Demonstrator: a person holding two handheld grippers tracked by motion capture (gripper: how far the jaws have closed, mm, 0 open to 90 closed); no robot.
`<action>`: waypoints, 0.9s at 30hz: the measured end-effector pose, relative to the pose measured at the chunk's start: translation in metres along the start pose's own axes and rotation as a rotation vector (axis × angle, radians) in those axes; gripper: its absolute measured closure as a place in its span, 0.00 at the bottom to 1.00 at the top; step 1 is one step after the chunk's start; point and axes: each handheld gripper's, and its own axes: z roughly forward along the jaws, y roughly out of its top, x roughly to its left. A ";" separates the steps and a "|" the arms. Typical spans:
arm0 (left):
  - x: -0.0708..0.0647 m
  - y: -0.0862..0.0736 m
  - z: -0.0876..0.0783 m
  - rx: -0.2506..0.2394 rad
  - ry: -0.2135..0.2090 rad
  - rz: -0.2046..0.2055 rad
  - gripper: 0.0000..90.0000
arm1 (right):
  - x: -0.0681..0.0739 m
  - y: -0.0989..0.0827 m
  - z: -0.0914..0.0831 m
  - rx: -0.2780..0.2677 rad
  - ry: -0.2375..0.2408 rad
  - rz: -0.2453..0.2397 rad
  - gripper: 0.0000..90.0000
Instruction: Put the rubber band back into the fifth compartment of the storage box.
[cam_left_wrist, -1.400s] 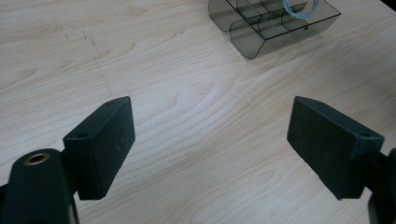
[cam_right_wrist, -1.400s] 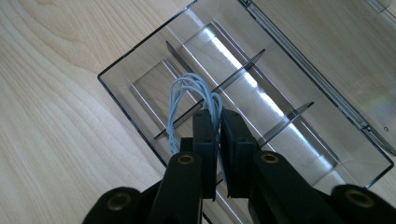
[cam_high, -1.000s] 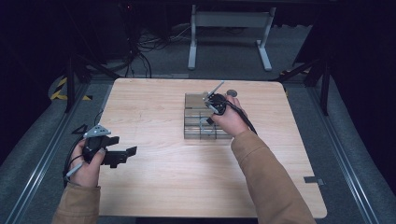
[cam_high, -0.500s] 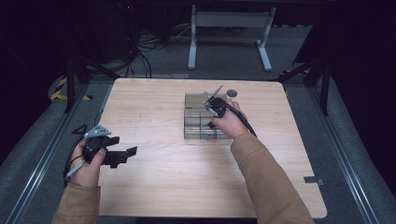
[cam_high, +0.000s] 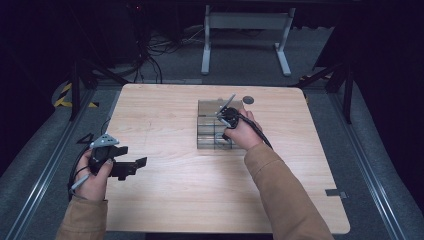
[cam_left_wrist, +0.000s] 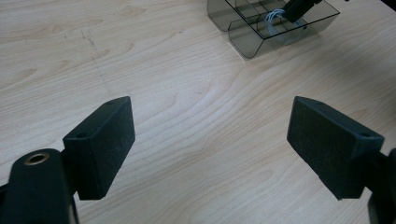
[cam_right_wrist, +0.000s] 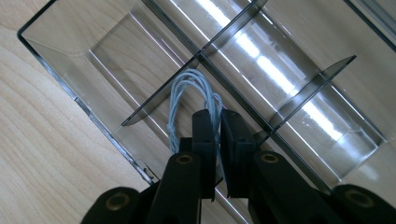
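A smoky clear divided tray (cam_high: 207, 107) stands on the wooden table (cam_high: 165, 200), right of centre. My right gripper (cam_right_wrist: 218, 116) points down into one of its near compartments and is shut on a small coil of white wire (cam_right_wrist: 187, 88). The loop sticks out past the jaw tips, beside a divider of the tray (cam_right_wrist: 70, 51). In the high view the hand covers most of the right gripper (cam_high: 227, 117). My left gripper (cam_high: 131, 156) hovers by the table's left edge, open and empty. In its own view the left gripper (cam_left_wrist: 210, 140) faces the tray (cam_left_wrist: 261, 35) and the wire (cam_left_wrist: 275, 18).
A small dark disc (cam_high: 248, 100) lies on the table just behind the tray's right corner. Metal rails run along both sides of the table, and a white frame stands on the floor beyond the far edge.
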 end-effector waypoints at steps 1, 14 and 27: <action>0.000 0.000 0.000 -0.001 0.001 0.000 0.18 | 0.000 0.000 0.001 -0.001 -0.005 -0.002 0.95; -0.001 0.000 0.000 0.000 -0.002 0.000 0.18 | 0.002 0.001 0.012 0.026 -0.010 0.000 0.94; -0.001 0.000 0.000 0.001 -0.001 -0.001 0.18 | 0.006 0.001 0.004 -0.035 -0.048 -0.030 0.71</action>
